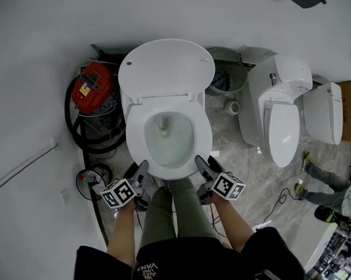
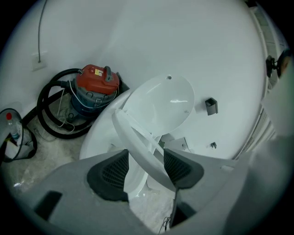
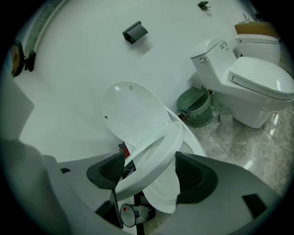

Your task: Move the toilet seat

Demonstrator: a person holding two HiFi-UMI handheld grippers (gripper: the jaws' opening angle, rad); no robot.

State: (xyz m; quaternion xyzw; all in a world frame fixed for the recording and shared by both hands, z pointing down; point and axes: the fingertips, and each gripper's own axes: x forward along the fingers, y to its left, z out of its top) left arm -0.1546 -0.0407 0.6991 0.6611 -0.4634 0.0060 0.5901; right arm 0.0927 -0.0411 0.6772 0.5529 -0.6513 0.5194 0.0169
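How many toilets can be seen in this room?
3. The open toilet right before the person, a second toilet to its right past the green basket, and what looks like a third toilet beyond; others may be out of view.

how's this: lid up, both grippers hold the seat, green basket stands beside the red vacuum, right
Not quite: the green basket stands across the toilet from the red vacuum, beside the second toilet, as the head view shows. Lid up, seat held by left gripper and right gripper: correct.

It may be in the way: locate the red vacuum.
In the head view the red vacuum stands by the wall, just left of the toilet.
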